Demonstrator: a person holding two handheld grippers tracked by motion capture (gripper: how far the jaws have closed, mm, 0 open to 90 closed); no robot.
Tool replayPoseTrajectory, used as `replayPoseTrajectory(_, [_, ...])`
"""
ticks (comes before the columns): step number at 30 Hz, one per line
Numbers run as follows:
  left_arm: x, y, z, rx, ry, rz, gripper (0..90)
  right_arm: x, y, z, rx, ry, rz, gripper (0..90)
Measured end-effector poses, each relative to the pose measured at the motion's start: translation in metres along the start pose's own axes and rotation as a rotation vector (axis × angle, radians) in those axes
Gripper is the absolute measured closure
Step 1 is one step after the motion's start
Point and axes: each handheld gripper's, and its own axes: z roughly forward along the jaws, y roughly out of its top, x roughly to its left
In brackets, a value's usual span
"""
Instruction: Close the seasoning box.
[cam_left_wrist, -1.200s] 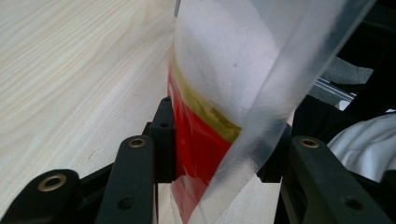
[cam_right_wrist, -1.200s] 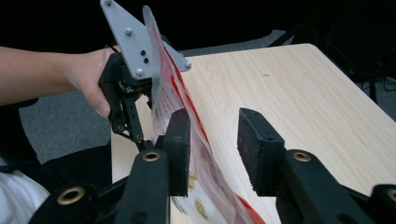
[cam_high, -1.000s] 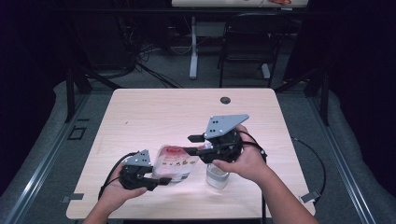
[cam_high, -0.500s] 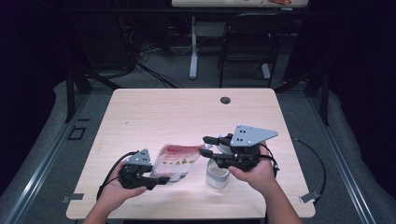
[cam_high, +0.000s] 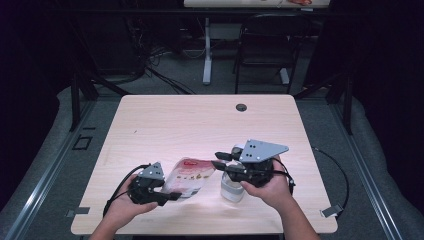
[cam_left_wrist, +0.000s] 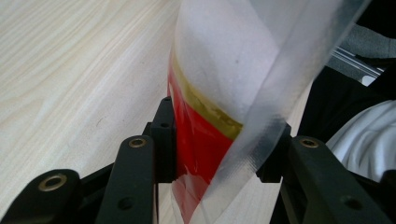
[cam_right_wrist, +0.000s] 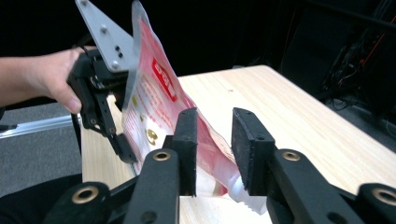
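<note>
Pouch (cam_high: 189, 176), red and white with a clear edge, hangs between both grippers over the near part of a light wood table (cam_high: 200, 125). High view: dark room, grey carpet, cables and a chair behind the table, round grommet hole (cam_high: 241, 107) at the far edge. Left gripper (cam_high: 167, 196) clamps the pouch's near-left end; right gripper (cam_high: 220, 160) sits at its far-right end, over a small clear jar (cam_high: 232, 187) standing just under that hand. Print on the pouch too small to read.

Left gripper view: jaws pressed on the pouch (cam_left_wrist: 210, 116) from both sides, red panel and yellow band between them, clear sealed strip crossing toward the right jaw. Wood grain to the left. No legible writing.

Right gripper view: right gripper (cam_right_wrist: 215, 149) has just been closing; pouch's spout end (cam_right_wrist: 219, 158) lies between the jaws, touching the left pad, a gap shows at the right pad. Beyond, left gripper (cam_right_wrist: 126, 144) and hand hold the pouch's other end upright. Red label with white characters, unreadable; gold dots below it.

Versus a second ago: right hand has dropped lower and shifted right, toward the pouch's end; left hand unchanged.
</note>
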Motion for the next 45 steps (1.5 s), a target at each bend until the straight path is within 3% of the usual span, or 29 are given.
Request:
replayPoseTrajectory(15, [-0.003, 0.010, -0.009, 0.057, 0.017, 0.014, 60.2, -0.011, -0.009, -0.001, 0.051, 0.040, 0.052, 81.3])
replayPoseTrajectory(45, [-0.007, 0.017, -0.029, 0.048, 0.018, 0.028, 62.8, -0.029, -0.031, -0.001, 0.152, 0.087, 0.132, 82.5])
